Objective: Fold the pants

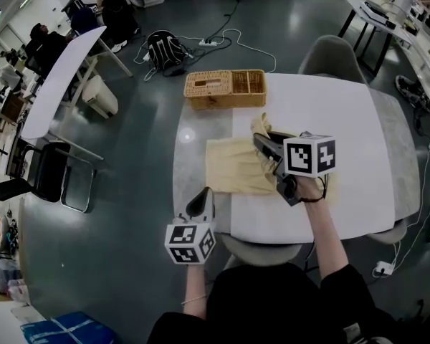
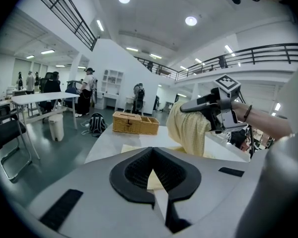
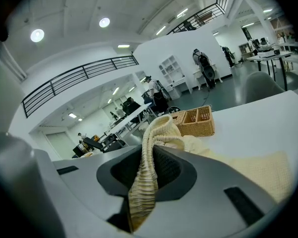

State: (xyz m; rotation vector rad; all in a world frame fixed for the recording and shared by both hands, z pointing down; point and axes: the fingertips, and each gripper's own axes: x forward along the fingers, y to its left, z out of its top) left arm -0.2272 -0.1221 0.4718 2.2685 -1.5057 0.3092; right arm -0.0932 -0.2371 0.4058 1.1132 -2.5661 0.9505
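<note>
Pale yellow pants [image 1: 233,165] lie partly folded on the white table [image 1: 322,113]. My right gripper [image 1: 259,140] is shut on their ribbed waistband [image 3: 154,133] and holds it a little above the table; in the left gripper view the cloth [image 2: 188,130] hangs down from it. The band runs back between the jaws in the right gripper view. My left gripper [image 1: 204,192] hovers at the table's near left edge, right by the pants' near corner. Its jaws come to a point with nothing between them [image 2: 151,150].
A wicker basket [image 1: 226,88] stands at the table's far edge. One grey chair [image 1: 333,56] is behind the table and another [image 1: 261,249] is tucked under the near side. A backpack [image 1: 165,49] and cables lie on the floor beyond.
</note>
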